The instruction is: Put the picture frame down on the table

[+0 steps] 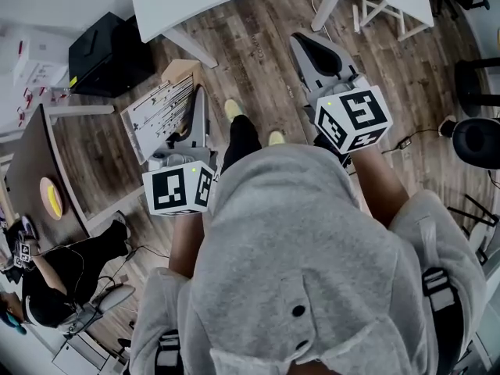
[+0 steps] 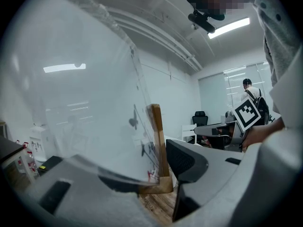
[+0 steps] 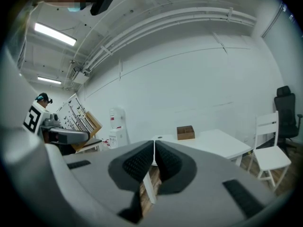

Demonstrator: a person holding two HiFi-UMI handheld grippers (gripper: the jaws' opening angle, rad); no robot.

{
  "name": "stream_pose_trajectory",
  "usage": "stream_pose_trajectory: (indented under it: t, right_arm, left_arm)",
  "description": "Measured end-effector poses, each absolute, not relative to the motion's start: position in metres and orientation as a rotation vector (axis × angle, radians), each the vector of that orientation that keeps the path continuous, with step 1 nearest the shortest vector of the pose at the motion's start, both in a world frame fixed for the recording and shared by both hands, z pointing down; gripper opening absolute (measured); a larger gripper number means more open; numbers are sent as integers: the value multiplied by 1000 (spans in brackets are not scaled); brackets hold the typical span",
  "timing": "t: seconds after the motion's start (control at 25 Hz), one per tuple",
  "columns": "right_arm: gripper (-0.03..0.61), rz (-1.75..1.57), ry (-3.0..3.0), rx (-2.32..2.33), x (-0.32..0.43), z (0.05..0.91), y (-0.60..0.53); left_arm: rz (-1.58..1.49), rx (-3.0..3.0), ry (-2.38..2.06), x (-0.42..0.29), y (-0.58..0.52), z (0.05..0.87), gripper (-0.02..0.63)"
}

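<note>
The picture frame (image 1: pixel 156 112) has a light wooden border and a white sheet with thin dark lines. My left gripper (image 1: pixel 195 104) is shut on it and holds it above the wooden floor, tilted up on its edge. In the left gripper view the frame (image 2: pixel 157 141) fills the left half, its wooden corner between the jaws of the left gripper (image 2: pixel 132 174). My right gripper (image 1: pixel 306 47) is shut with nothing in it, and in its own view the right gripper (image 3: pixel 154 157) shows its pads pressed together. A white table (image 1: pixel 203 6) stands ahead of both grippers.
A small wooden box (image 3: pixel 185 132) sits on the white table (image 3: pixel 218 143), and a white chair (image 3: pixel 272 150) stands to its right. A black box (image 1: pixel 101 53) lies on the floor at the left. A dark table (image 1: pixel 31 162) and a seated person (image 1: pixel 55 280) are further left.
</note>
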State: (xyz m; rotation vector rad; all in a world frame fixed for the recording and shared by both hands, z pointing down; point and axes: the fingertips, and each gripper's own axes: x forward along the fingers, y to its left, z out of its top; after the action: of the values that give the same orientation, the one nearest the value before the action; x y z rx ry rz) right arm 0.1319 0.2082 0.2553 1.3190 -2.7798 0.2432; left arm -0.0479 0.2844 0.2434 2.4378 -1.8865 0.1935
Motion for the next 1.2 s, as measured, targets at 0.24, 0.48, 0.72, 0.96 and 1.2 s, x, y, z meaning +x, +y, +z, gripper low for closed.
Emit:
stream_pose_trajectory:
  t: [0.24,0.48,0.72,0.96,1.2]
  right_arm:
    - [29,261,-2776,1292,125,263,198]
    - [28,270,-2770,1255,113,266,183]
    - [29,286,-2765,1246,99,270,164]
    - [28,308,-2744,1247,90,271,141]
    - [29,317,-2727,1248,76,270,115]
  left_arm:
    - [201,2419,-1884,-50,275,251,196]
    - [208,2383,-1898,-63,261,256,196]
    - [219,2363,-1897,-77,242,260,196]
    - [215,2358,-1876,-86,215,260,196]
    - [213,2383,-1851,-96,185,255,196]
